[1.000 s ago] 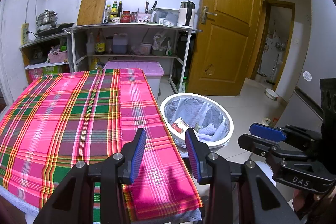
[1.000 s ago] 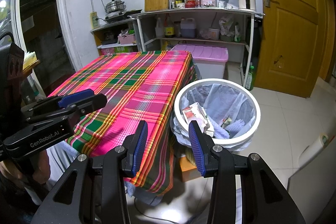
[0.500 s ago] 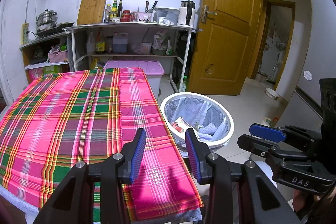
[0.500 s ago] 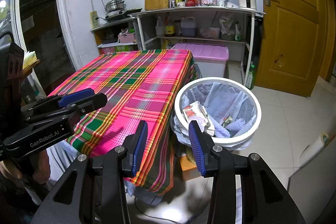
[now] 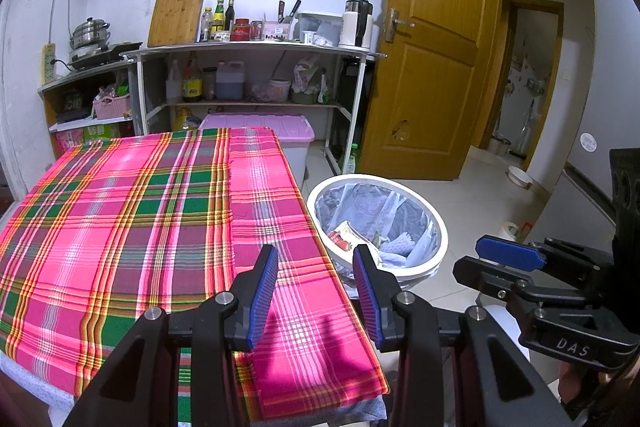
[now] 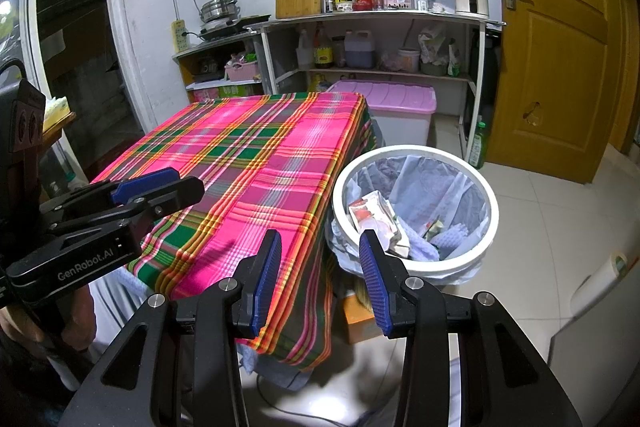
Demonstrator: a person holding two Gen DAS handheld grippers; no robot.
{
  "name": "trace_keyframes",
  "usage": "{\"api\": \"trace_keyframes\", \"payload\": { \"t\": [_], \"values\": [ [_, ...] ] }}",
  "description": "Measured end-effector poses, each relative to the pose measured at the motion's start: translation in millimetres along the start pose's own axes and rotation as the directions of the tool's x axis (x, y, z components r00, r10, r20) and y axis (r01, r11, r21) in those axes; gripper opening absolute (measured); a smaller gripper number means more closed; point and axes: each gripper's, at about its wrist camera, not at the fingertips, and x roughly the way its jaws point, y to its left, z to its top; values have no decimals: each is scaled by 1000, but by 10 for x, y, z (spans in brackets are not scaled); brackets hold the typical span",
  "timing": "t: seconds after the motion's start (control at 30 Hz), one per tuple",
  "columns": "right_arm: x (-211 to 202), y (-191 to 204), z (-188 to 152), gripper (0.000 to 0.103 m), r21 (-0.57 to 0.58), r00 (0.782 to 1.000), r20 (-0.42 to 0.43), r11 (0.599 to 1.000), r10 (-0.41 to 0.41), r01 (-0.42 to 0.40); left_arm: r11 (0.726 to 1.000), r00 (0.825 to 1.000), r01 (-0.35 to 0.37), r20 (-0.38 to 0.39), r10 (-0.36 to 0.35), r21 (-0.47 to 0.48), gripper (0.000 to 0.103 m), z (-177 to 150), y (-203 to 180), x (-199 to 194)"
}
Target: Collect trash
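Note:
A white trash bin [image 5: 436, 223] with a clear liner stands on the floor by the table's right edge; it also shows in the right wrist view [image 6: 490, 195]. Wrappers and crumpled paper [image 6: 374, 221] lie inside it, also visible in the left wrist view [image 5: 344, 237]. My left gripper [image 5: 316, 297] is open and empty over the near right corner of the table. My right gripper [image 6: 320, 281] is open and empty, hovering near the table's corner beside the bin. Each gripper appears in the other's view: the right one [image 5: 508, 253] and the left one [image 6: 148, 183].
The table carries a pink and green plaid cloth [image 5: 132, 211]. Behind stand a metal shelf rack [image 5: 256, 47] with bottles and a cutting board, a pink-lidded storage box [image 5: 276, 135] and a wooden door [image 5: 432, 67]. A cardboard box [image 6: 360, 319] sits under the bin.

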Motion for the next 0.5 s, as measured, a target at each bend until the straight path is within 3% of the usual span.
{"api": "trace_keyframes", "payload": {
  "t": [0.5],
  "values": [
    [3, 15, -2, 42, 1, 1000, -1, 1000, 0, 0, 1000, 999, -28, 17, 28, 8, 39, -39, 29, -11]
  ]
}}
